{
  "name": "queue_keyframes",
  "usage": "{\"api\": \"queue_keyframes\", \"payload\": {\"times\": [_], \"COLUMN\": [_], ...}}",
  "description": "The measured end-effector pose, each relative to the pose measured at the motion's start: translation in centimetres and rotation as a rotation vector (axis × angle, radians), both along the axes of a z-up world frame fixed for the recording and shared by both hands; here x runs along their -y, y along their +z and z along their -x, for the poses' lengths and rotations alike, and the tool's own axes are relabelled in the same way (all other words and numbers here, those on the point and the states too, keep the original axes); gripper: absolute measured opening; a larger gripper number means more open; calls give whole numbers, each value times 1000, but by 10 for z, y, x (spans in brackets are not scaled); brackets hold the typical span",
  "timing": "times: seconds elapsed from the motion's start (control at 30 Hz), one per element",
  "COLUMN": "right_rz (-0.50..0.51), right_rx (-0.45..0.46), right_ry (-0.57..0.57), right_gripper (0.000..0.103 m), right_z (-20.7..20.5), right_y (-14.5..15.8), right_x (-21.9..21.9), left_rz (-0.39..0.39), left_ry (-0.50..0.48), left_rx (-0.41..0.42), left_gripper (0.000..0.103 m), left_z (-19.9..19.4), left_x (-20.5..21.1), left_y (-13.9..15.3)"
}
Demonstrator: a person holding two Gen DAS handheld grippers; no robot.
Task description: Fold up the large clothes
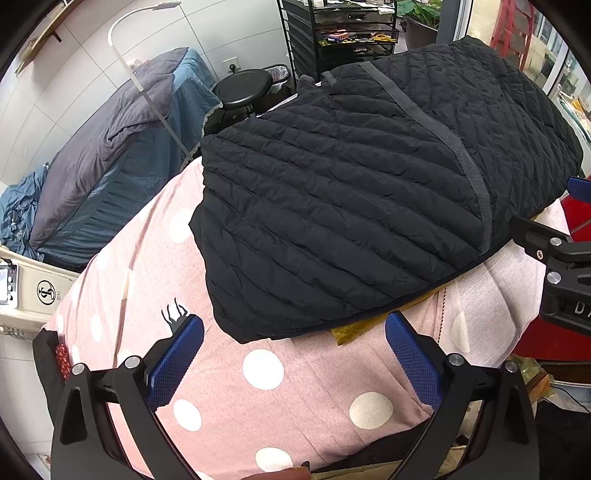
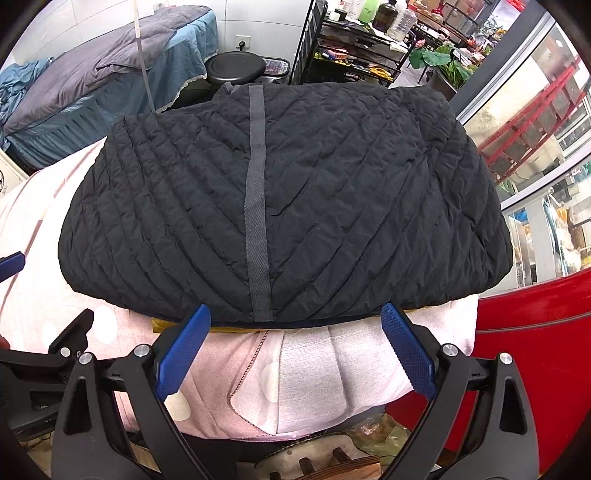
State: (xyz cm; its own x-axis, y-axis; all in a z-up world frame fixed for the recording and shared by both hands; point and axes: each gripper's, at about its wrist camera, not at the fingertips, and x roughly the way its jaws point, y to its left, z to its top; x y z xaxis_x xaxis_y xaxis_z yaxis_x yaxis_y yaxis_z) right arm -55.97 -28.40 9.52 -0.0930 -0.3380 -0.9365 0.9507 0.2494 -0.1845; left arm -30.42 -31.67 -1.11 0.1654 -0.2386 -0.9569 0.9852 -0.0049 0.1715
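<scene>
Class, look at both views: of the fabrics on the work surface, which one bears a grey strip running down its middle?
The black quilted jacket, lying folded on top. Its grey strip marks it out; the pink polka-dot cloth beneath has white spots, and the yellow fabric only peeks out.

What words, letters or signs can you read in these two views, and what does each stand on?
"D": white letter, cut off at the frame edge, on the right claw body.
Round black emblem on the cream appliance: a stylised symbol, not readable as letters.
Bottle labels on the black rack: too small to read.
</scene>
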Motion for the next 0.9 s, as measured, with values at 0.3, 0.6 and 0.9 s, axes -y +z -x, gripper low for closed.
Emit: {"api": "queue_keyframes", "payload": {"times": [0.3,0.6,0.9], "right_rz": [-5,-2,-2], "right_rx": [-5,-8,-13], "right_ry": [10,14,14], "right_gripper": [93,93,93], "right_z": [-1,-2,-2], "right_y": [0,0,0], "right_x": [1,2,1], "left_rz": [-2,-9,-14], "left_ry": [-1,-4,-7], "left_rx": [1,7,4], "left_gripper": [97,97,97], "left_z": [0,1,4], "left_x": [0,2,3], "left_y": [0,-2,-3]}}
